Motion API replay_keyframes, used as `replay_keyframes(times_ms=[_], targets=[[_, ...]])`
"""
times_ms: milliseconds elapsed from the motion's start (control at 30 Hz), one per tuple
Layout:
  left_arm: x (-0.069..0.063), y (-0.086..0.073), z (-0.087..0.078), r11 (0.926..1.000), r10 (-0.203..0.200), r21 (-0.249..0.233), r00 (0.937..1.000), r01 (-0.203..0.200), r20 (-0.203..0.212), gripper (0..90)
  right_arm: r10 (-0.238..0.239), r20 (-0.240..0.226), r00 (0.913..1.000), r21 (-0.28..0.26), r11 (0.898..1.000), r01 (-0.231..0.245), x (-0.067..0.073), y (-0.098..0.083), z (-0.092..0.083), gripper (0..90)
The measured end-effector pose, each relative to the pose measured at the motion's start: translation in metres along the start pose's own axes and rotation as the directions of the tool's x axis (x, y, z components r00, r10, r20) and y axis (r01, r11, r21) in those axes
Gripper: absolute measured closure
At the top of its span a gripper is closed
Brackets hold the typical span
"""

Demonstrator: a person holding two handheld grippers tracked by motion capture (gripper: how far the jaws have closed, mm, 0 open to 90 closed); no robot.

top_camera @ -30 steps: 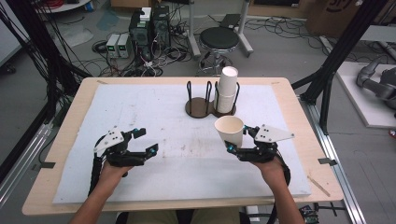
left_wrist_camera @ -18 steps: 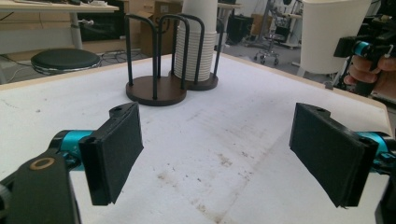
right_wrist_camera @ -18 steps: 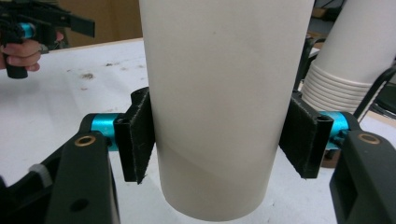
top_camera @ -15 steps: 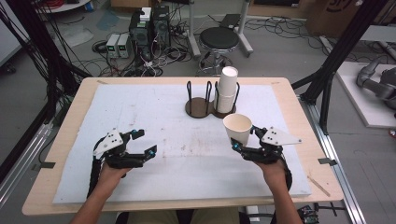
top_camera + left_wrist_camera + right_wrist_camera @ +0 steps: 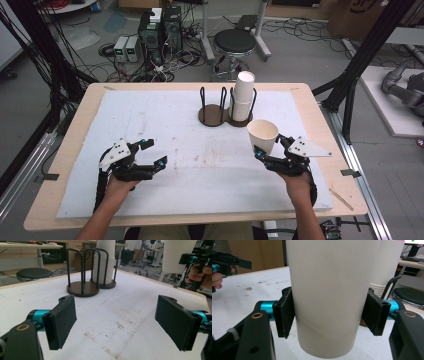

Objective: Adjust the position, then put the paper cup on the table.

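High view: stained white mat (image 5: pixel 190 150) covers wooden table (image 5: pixel 70 150).

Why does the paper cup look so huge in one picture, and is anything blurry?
In the right gripper view the cup sits right at the lens between the pads, so it looms large and slightly soft. The left gripper view keeps the cup stack fairly sharp, background hazier. The high view is evenly lit, without harsh shadows.
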State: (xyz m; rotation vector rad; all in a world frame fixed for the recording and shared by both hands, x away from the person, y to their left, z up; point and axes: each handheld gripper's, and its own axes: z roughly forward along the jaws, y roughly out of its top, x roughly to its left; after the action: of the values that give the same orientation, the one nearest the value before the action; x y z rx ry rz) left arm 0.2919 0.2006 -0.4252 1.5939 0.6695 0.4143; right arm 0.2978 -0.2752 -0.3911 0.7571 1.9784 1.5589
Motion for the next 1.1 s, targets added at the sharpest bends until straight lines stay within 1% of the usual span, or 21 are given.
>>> replay_keyframes(times_ms=[67,167,267,300,400,433,467,500,567,600,633,667,733,800,833,867,900,933,967,1000,1100], targets=[[0.000,0.000,0.000,1.0000,0.001,-0.001,1.0000,-0.001,-0.002,17.2,0.004,-0.003,1.0000,0.003,1.000,-0.004,0.000,-0.001,0.000,34.5],[0.001,0.001,0.000,1.0000,0.000,-0.005,1.0000,0.000,-0.006,17.1,-0.003,0.003,1.0000,0.004,1.000,0.003,0.000,-0.001,0.000,34.5],[0.001,0.001,0.000,0.9999,-0.001,-0.011,1.0000,0.001,-0.009,17.1,0.005,0.011,0.9999,0.005,1.000,-0.005,-0.001,-0.002,0.000,34.5],[0.001,0.001,0.000,0.9999,-0.001,-0.011,1.0000,0.001,-0.009,17.1,0.011,0.022,0.9997,0.008,1.000,-0.011,-0.002,-0.004,-0.001,34.5],[0.001,0.001,0.000,0.9999,0.001,-0.011,1.0000,-0.001,-0.007,17.2,0.019,0.031,0.9993,0.011,1.000,-0.020,-0.003,-0.005,0.000,34.5],[0.001,0.001,0.000,0.9999,0.001,-0.012,1.0000,-0.001,-0.008,17.2,0.014,0.047,0.9988,0.022,1.000,-0.015,-0.003,-0.006,0.002,34.5],[0.002,0.001,0.000,0.9999,-0.001,-0.013,1.0000,0.001,-0.008,17.2,0.014,0.047,0.9988,0.022,1.000,-0.015,-0.003,-0.006,0.002,34.5],[0.002,0.001,0.000,0.9999,-0.003,-0.012,1.0000,0.003,-0.007,17.2,0.025,0.057,0.9980,0.021,0.999,-0.027,-0.003,-0.007,0.004,34.6],[0.001,0.001,0.000,0.9999,-0.006,-0.012,1.0000,0.006,-0.005,17.2,0.027,0.072,0.9970,0.024,0.999,-0.029,-0.005,-0.009,0.007,34.5],[0.001,0.001,0.000,0.9999,-0.004,-0.010,1.0000,0.004,-0.004,17.2,0.032,0.080,0.9962,0.032,0.999,-0.035,-0.005,-0.010,0.009,34.4],[0.002,0.000,-0.001,1.0000,-0.005,-0.008,1.0000,0.005,-0.003,17.2,0.039,0.093,0.9949,0.051,0.998,-0.044,-0.007,-0.012,0.015,34.4],[0.002,0.000,-0.001,1.0000,-0.005,-0.005,1.0000,0.005,-0.004,17.2,0.039,0.093,0.9949,0.051,0.998,-0.044,-0.007,-0.012,0.015,34.4],[0.002,0.000,-0.001,1.0000,-0.003,-0.007,1.0000,0.003,-0.007,17.2,0.044,0.103,0.9937,0.075,0.996,-0.052,-0.009,-0.015,0.020,34.4],[0.002,0.001,-0.002,0.9999,0.004,-0.010,1.0000,-0.004,-0.008,17.2,0.046,0.119,0.9918,0.091,0.994,-0.057,-0.011,-0.016,0.024,34.4],[0.001,0.001,-0.002,0.9999,-0.001,-0.014,1.0000,0.001,-0.010,17.2,0.063,0.140,0.9882,0.097,0.992,-0.077,-0.015,-0.018,0.027,34.4],[0.001,0.002,-0.002,0.9999,-0.002,-0.012,0.9999,0.002,-0.010,17.2,0.063,0.140,0.9882,0.097,0.992,-0.077,-0.015,-0.018,0.027,34.4],[0.001,0.002,-0.002,1.0000,-0.001,-0.010,0.9999,0.001,-0.011,17.3,0.085,0.170,0.9817,0.113,0.988,-0.105,-0.020,-0.021,0.030,34.2],[0.000,0.002,-0.002,1.0000,-0.002,-0.008,1.0000,0.001,-0.010,17.3,0.085,0.170,0.9817,0.113,0.988,-0.105,-0.020,-0.021,0.030,34.2],[0.000,0.002,-0.001,1.0000,0.000,-0.009,0.9999,-0.001,-0.011,17.4,0.102,0.181,0.9783,0.128,0.984,-0.126,-0.023,-0.024,0.033,34.2],[-0.001,0.002,0.000,1.0000,0.004,-0.005,1.0000,-0.004,-0.009,17.4,0.102,0.181,0.9783,0.128,0.984,-0.126,-0.023,-0.024,0.033,34.2],[-0.002,0.002,0.001,1.0000,0.009,0.001,0.9999,-0.009,-0.005,17.5,0.101,0.197,0.9752,0.151,0.980,-0.132,-0.026,-0.026,0.038,34.2]])
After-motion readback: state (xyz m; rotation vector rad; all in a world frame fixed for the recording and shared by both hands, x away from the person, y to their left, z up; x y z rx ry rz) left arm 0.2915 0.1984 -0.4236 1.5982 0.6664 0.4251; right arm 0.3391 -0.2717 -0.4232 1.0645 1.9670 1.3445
